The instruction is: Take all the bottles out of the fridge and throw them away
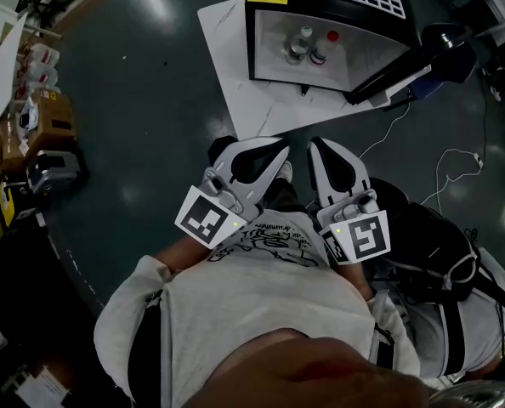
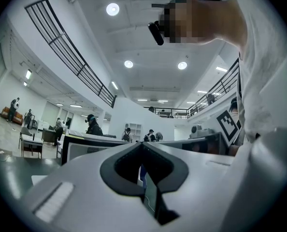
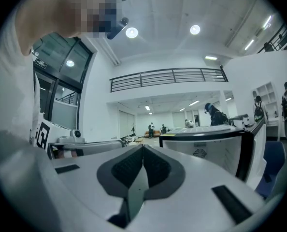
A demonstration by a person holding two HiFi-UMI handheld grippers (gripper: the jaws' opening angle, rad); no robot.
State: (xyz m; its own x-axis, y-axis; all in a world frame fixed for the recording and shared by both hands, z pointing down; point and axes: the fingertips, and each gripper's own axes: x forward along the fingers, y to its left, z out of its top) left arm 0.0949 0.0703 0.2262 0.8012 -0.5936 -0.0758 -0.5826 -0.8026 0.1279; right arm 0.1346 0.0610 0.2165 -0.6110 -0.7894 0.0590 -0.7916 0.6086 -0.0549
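The small black fridge (image 1: 325, 7) stands open on the floor ahead of me, its door (image 1: 397, 66) swung out to the right. Inside stand two bottles: one with a pale cap (image 1: 299, 44) and, on its right, one with a red cap (image 1: 324, 49). I hold both grippers level in front of my body, well short of the fridge. My left gripper (image 1: 257, 145) and my right gripper (image 1: 325, 145) each have their jaws together with nothing between them. The right gripper view shows the fridge (image 3: 216, 146) just beyond the closed tips (image 3: 142, 146); the left gripper's tips (image 2: 142, 144) also meet.
The fridge sits on a white board (image 1: 252, 100) on a dark floor. Boxes and equipment (image 1: 31, 117) line the left edge. A black backpack (image 1: 435, 245) lies at my right, with white cables (image 1: 444, 168) beside it. People stand far off in the hall.
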